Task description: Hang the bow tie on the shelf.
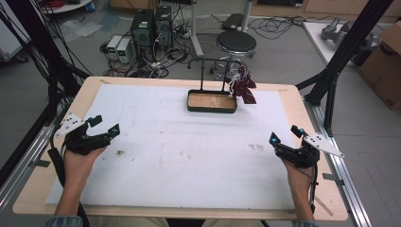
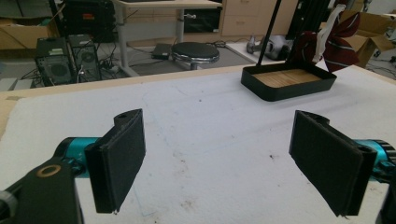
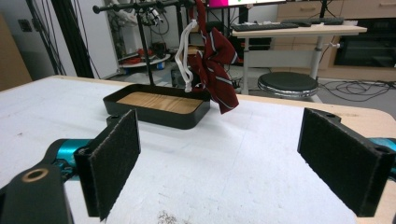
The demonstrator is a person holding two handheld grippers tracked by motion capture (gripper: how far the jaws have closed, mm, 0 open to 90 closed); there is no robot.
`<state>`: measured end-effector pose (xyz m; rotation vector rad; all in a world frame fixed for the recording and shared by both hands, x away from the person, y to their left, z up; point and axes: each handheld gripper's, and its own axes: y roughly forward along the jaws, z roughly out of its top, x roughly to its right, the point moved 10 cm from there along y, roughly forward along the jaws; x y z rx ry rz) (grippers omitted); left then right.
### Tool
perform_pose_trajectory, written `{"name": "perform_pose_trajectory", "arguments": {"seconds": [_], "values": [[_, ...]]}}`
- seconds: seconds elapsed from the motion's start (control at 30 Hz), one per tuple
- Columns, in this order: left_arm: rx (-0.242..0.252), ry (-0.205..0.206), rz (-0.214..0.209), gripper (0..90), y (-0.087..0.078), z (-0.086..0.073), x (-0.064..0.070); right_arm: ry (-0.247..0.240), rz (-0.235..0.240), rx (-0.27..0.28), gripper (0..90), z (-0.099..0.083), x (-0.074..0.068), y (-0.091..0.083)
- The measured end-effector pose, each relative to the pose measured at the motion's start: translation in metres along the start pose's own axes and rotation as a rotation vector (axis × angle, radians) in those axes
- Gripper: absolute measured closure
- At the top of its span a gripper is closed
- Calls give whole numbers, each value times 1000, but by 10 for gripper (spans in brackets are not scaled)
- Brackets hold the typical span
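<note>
A: Where is the striped cloth right now?

B: The dark red striped cloth hangs with a white cord from the black rack at the far side of the surface, off the right end of the rail. Its lower tip dangles just beside the right edge of the black tray with the wooden floor.

A: And the jaws?

B: Both pairs stand wide apart, holding nothing. The left gripper rests at the near left edge of the white mat, the right gripper at the near right edge, each in one of the person's hands.

A: So how does the cloth sit relative to them?

B: Well apart from both. In the right gripper view the right gripper faces the tray, and the cloth appears far ahead between the two pads, above them. In the left gripper view the left gripper has bare mat between its pads; the cloth is far off toward the upper right, behind the tray.
</note>
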<state>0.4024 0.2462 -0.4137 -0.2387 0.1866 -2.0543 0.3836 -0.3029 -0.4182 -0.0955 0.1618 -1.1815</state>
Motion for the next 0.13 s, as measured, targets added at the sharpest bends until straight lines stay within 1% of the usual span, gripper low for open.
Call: {"name": "perform_pose_trajectory", "arguments": {"seconds": [0.13], "values": [[-3,0,0,189,1,-1,0,-1,0,4,122,1,-1,-1]]}}
